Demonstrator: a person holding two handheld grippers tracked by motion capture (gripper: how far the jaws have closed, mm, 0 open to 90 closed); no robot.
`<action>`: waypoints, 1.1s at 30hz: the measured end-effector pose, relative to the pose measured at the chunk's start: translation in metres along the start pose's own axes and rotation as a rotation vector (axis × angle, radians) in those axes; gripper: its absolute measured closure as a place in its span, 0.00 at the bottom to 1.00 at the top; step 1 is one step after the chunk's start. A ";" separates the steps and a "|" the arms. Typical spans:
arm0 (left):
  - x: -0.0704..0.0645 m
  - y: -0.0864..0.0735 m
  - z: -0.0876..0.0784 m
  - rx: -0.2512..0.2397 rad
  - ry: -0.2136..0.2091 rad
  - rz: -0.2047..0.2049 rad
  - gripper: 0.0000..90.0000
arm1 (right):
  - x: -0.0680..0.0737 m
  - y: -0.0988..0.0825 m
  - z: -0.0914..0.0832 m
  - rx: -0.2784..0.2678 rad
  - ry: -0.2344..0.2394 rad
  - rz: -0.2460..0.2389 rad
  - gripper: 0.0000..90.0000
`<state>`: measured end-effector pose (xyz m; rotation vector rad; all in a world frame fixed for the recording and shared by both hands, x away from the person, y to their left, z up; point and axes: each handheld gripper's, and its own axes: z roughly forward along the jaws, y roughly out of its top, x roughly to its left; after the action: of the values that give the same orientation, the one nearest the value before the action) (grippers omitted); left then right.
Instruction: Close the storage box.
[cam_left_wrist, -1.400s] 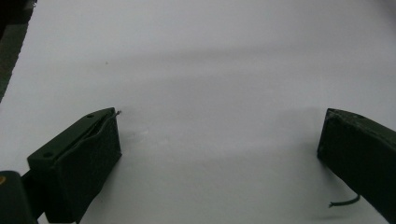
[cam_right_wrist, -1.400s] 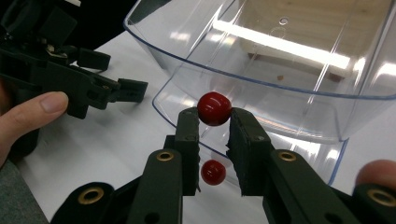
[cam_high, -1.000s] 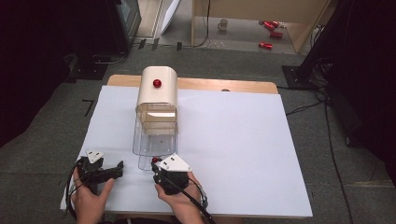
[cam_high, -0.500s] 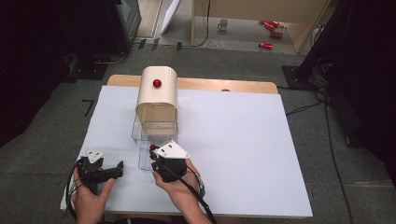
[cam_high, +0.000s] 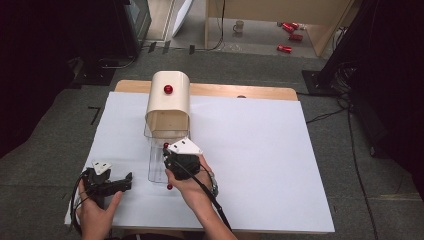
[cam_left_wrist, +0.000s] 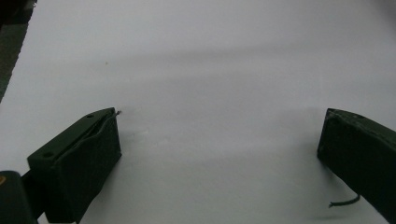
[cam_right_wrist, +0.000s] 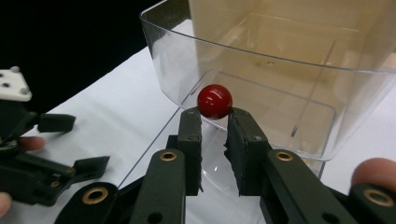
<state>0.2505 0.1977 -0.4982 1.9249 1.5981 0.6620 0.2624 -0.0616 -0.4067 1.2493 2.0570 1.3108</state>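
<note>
A cream box (cam_high: 169, 102) with a red knob (cam_high: 168, 89) on top stands at the far side of the white table (cam_high: 260, 150). A clear plastic bin (cam_high: 155, 134) juts from the box's open front. My right gripper (cam_high: 165, 150) is shut on a small red ball (cam_right_wrist: 214, 101) at its fingertips, right against the bin's near wall (cam_right_wrist: 280, 93). A flat clear piece (cam_high: 157, 170) lies on the table under the gripper, with a small red bit (cam_high: 169, 186) at its near edge. My left gripper (cam_high: 127, 181) rests open and empty at the front left of the table.
The left gripper (cam_right_wrist: 70, 140) lies close to the left of the clear piece. The right half of the table is bare white sheet. Beyond the table, on the floor, are cables, red cans (cam_high: 285, 48) and a mug (cam_high: 239, 26).
My right gripper has moved away from me toward the cream box, carrying the red ball with it, and the small red bit has come into view. The left gripper has stayed put.
</note>
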 end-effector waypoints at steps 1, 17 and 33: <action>0.000 0.000 0.000 0.000 0.000 0.000 0.00 | -0.001 0.001 0.001 0.000 -0.003 -0.001 0.85; 0.000 0.000 0.000 -0.002 0.001 0.000 0.00 | -0.017 0.014 0.021 -0.012 -0.034 0.020 0.83; 0.000 0.000 0.000 -0.004 0.002 0.000 0.00 | -0.024 0.019 0.030 -0.015 -0.043 0.031 0.79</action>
<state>0.2505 0.1976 -0.4985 1.9217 1.5965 0.6668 0.3048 -0.0639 -0.4076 1.2963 2.0027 1.2988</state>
